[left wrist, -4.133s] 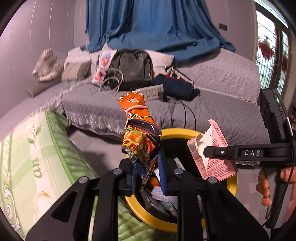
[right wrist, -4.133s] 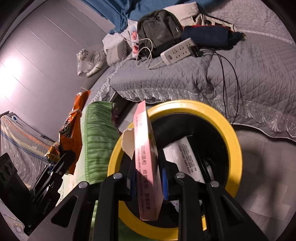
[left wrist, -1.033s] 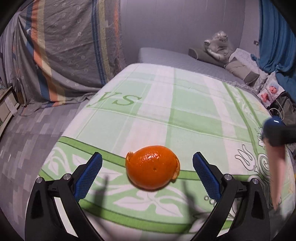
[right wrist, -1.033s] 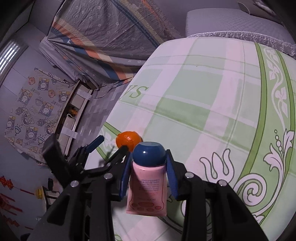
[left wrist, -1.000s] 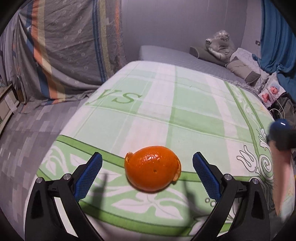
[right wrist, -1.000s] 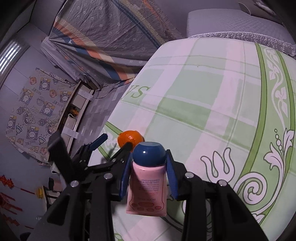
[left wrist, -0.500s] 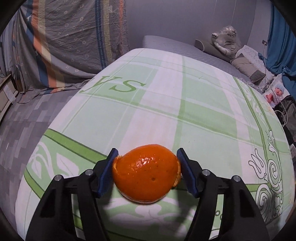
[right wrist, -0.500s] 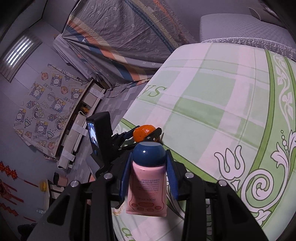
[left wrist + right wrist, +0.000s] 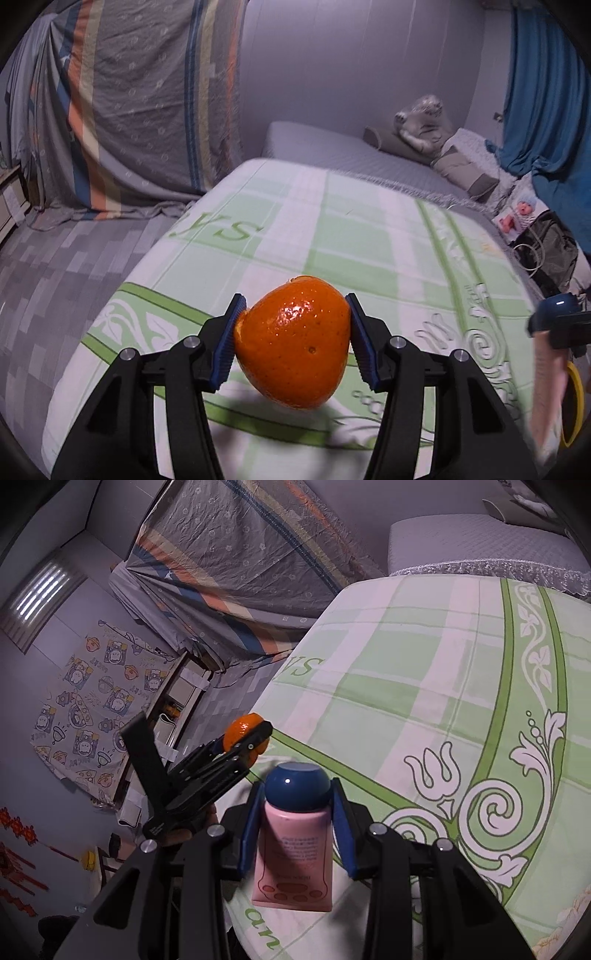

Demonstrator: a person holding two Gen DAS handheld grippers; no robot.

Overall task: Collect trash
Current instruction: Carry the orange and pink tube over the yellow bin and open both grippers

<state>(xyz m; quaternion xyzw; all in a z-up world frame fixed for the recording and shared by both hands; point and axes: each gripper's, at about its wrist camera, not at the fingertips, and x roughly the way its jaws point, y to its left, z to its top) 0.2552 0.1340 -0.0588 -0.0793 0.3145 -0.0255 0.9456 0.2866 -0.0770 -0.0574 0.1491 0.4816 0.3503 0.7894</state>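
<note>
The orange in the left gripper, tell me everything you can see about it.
The orange is glossy, dimpled, bright orange peel, with a torn peel edge showing at its upper left, so it may be an emptied peel. It sits squeezed between the left gripper's blue pads, whose jaws are closing on it, lifted clear above the green-and-white patterned mattress. Nothing else touches it.
</note>
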